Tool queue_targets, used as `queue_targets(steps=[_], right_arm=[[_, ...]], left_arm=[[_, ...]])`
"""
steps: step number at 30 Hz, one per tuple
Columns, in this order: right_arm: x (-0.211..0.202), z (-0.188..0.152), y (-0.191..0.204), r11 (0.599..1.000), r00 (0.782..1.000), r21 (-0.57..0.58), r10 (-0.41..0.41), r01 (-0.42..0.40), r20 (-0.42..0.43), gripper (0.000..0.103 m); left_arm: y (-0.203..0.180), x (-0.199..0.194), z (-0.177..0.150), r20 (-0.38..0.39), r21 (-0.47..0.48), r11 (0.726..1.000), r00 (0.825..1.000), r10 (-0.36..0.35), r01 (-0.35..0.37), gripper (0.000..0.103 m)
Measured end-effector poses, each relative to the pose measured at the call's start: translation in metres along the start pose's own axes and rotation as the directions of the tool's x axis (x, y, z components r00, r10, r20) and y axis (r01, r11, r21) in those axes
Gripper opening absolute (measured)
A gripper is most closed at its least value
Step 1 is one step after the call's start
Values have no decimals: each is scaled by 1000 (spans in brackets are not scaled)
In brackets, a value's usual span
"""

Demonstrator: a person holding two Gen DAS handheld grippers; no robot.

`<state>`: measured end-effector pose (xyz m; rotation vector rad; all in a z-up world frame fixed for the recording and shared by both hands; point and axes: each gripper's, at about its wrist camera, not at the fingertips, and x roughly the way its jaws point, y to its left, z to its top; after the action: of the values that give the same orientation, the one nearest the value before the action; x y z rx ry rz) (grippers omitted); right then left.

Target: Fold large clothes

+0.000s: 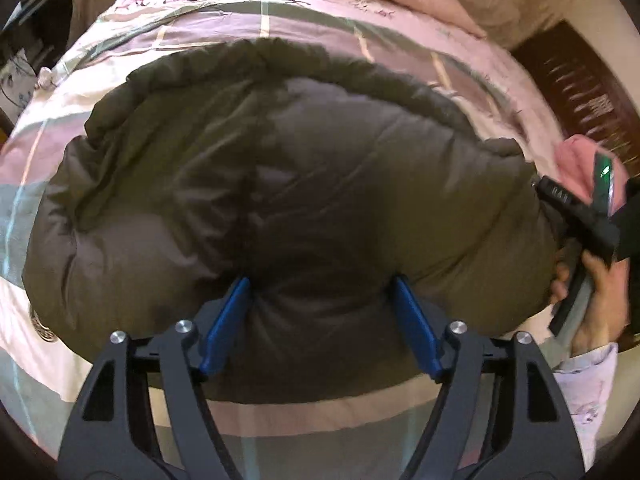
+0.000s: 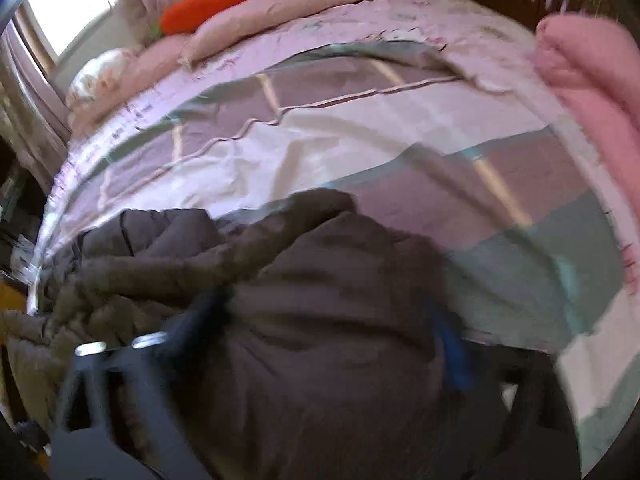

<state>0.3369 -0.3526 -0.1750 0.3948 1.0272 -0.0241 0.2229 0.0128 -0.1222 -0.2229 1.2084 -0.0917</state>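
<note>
We note daylight glaring from the window (image 2: 68, 12); right view motion-blurred, left sharp centrally, both fisheye-bent with dark corners.

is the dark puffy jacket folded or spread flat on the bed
Folded, at least partly: the jacket lies as a thick bunched mound on the bedspread, no sleeves laid out. The left gripper straddles its near edge.

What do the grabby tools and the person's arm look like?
The left tool has flat blue fingers on black arms with round silver bolts. The right tool is black with a green light. The right hand shows a pale, printed sleeve cuff.
</note>
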Motion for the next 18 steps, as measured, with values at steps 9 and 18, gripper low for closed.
queue_targets(steps=[9,18], right_arm=[[-19,4,-14,979,955,179,-138,92,262,8],[-20,12,-3,966,970,219,-176,138,168,67]], left_arm=[[19,-11,10,95,-78,992,990,105,-97,77],[94,-24,14,17,-335,927,982,186,-170,77]])
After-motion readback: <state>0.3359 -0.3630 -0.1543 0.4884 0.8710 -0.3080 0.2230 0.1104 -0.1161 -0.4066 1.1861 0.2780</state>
